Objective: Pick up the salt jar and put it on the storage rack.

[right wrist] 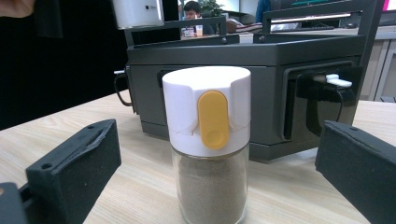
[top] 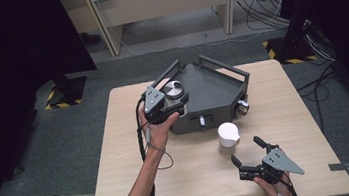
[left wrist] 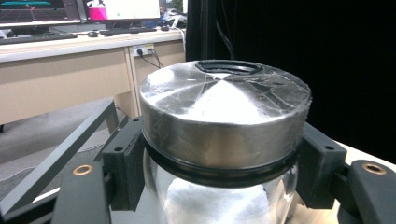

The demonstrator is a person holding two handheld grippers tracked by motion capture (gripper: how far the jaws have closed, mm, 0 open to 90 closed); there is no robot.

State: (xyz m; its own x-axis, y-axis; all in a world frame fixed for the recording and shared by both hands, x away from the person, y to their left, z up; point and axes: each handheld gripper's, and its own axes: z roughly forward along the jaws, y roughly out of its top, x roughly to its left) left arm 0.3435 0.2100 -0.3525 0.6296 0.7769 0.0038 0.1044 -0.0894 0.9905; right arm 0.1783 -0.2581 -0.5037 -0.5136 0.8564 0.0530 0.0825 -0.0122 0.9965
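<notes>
My left gripper (top: 178,99) is shut on a glass jar (left wrist: 224,196) with a round metal lid (top: 174,89), held above the left corner of a dark grey tray (top: 214,90). In the left gripper view the lid (left wrist: 224,112) sits between the two black jaws and white stuff shows through the glass. A spice jar (top: 228,138) with a white cap stands on the table before the tray. My right gripper (top: 247,152) is open just in front of it. In the right gripper view the spice jar (right wrist: 210,186) holds brown powder and has a yellow tab (right wrist: 213,119); the jaws stand wide on either side, apart from it.
The tray rests at the back middle of the light wooden table (top: 129,154) and has raised rails and small latches on its front wall (top: 201,121). Beyond the table are a grey floor, desks and loose cables (top: 262,11).
</notes>
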